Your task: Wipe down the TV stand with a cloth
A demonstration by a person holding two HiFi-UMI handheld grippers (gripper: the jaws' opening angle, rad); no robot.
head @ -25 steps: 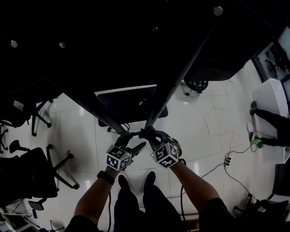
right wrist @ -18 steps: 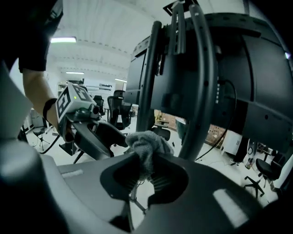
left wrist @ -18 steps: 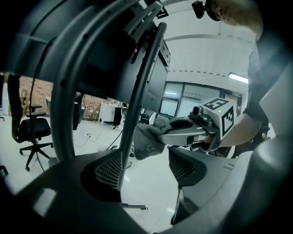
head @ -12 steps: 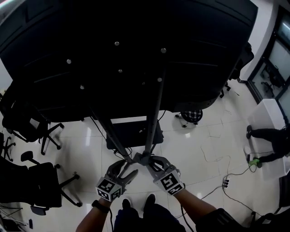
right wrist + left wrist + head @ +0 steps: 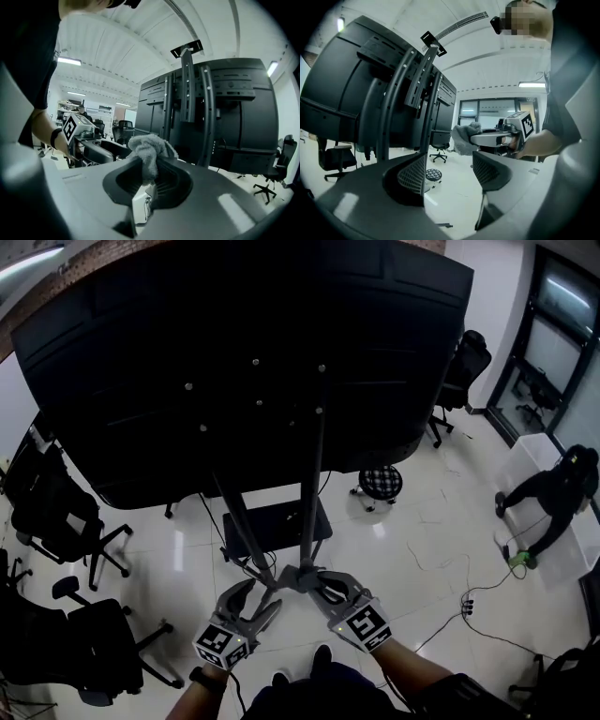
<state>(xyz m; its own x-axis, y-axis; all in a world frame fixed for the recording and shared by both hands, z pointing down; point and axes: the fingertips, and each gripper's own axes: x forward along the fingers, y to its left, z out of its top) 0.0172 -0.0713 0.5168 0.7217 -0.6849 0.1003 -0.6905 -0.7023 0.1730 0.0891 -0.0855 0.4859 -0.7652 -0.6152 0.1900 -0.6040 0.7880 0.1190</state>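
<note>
Head view: steeply down onto TV stand. L & R gripper views: low, close, looking up at same stand, opposite sides.

TV stand, chairs on white floor

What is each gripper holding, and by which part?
The right gripper pinches the grey cloth by its bunched lower end; the left gripper is open and holds nothing.
</note>
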